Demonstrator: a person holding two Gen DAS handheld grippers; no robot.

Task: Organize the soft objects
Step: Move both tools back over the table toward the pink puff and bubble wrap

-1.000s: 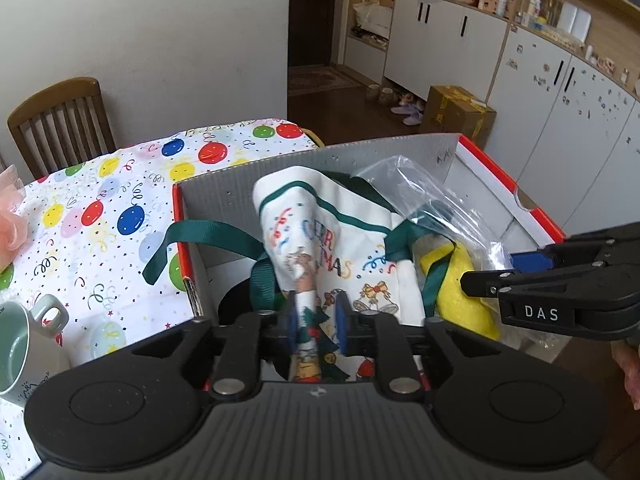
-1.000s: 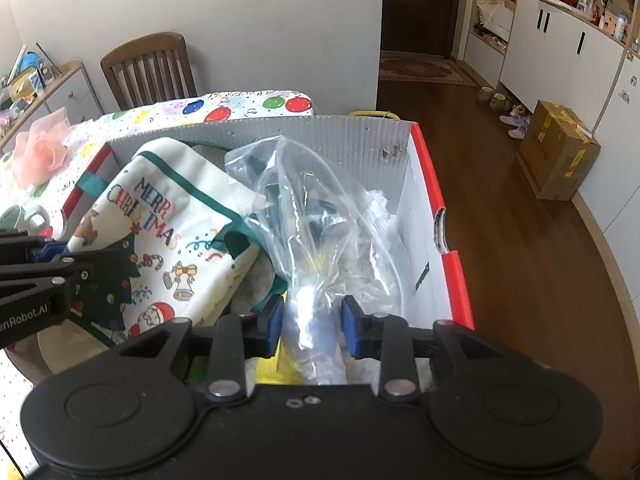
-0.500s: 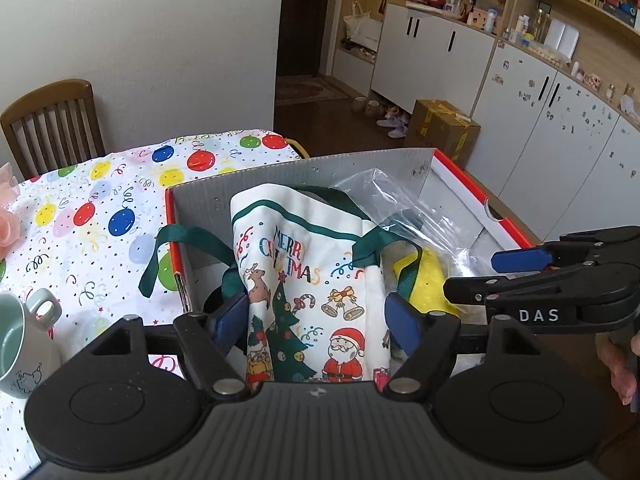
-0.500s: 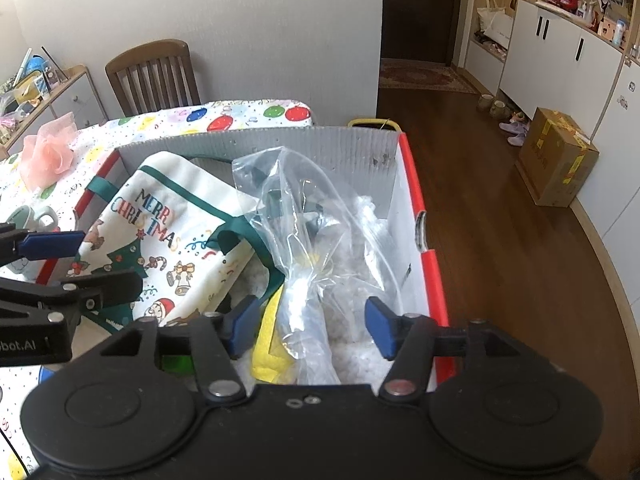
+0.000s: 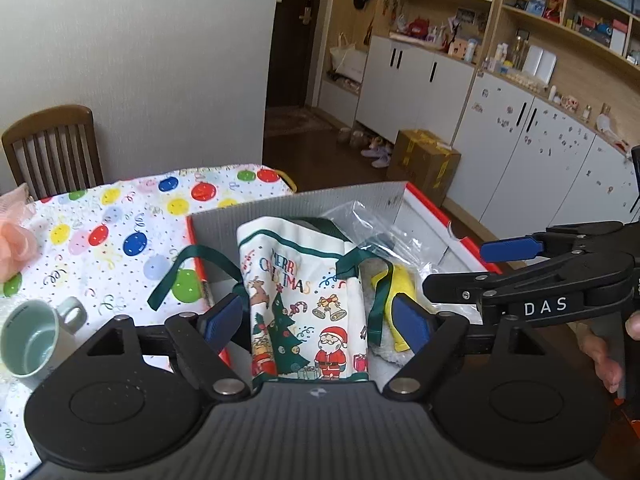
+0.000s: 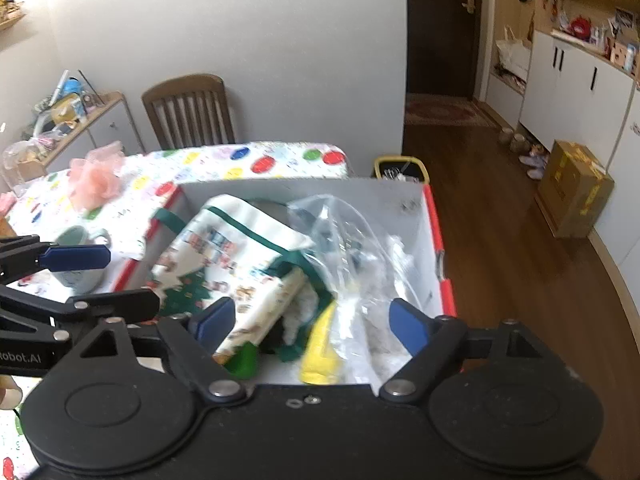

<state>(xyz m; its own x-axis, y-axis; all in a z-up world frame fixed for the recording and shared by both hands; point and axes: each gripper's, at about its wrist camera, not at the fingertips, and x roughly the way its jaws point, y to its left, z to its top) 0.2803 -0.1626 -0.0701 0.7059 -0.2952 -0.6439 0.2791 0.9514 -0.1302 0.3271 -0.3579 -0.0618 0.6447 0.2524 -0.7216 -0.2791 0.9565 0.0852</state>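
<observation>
Both just released: left gripper (image 5: 320, 322) wide off Christmas tote (image 5: 308, 300), right gripper (image 6: 310, 322) off plastic bag (image 6: 352, 248); both now lying in box (image 5: 320, 204).

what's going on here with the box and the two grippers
A person is packing soft things into a red-edged box with two hand-held grippers. The Christmas tote bag and a clear plastic bag now lie inside it. The left gripper and right gripper have both just been opening; their jaws stand wide above the box and grip nothing.
</observation>
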